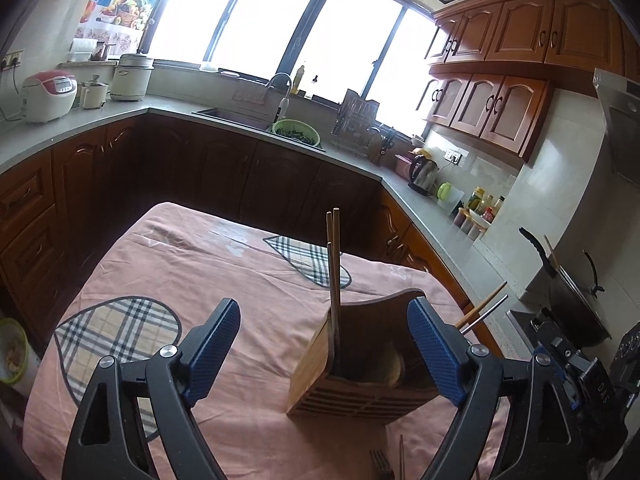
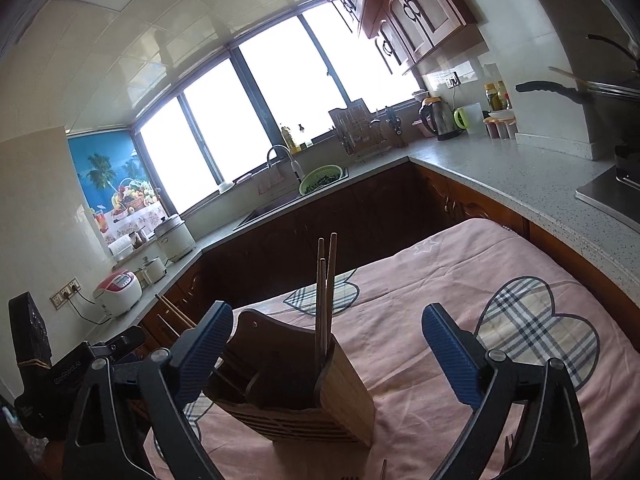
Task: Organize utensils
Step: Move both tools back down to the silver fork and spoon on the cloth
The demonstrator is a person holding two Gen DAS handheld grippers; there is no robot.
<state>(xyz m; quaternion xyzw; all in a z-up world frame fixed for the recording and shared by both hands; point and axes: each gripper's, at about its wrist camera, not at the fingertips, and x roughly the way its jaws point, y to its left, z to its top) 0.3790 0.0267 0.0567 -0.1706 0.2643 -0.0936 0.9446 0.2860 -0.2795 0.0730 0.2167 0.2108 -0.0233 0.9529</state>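
Left gripper [image 1: 324,344] spread, right gripper [image 2: 328,354] spread, both empty; holder [image 1: 360,364] near table's [image 1: 180,248] edge, chopsticks [image 1: 334,276] upright inside

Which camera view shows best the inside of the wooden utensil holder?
The left wrist view: it looks into the wooden utensil holder, where brown chopsticks stand. The right wrist view shows the holder more from the side, its inside dark.

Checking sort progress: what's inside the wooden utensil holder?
Three wooden chopsticks stand upright in one end compartment of the slatted wooden utensil holder. Its walls hide the other compartments' bottoms.
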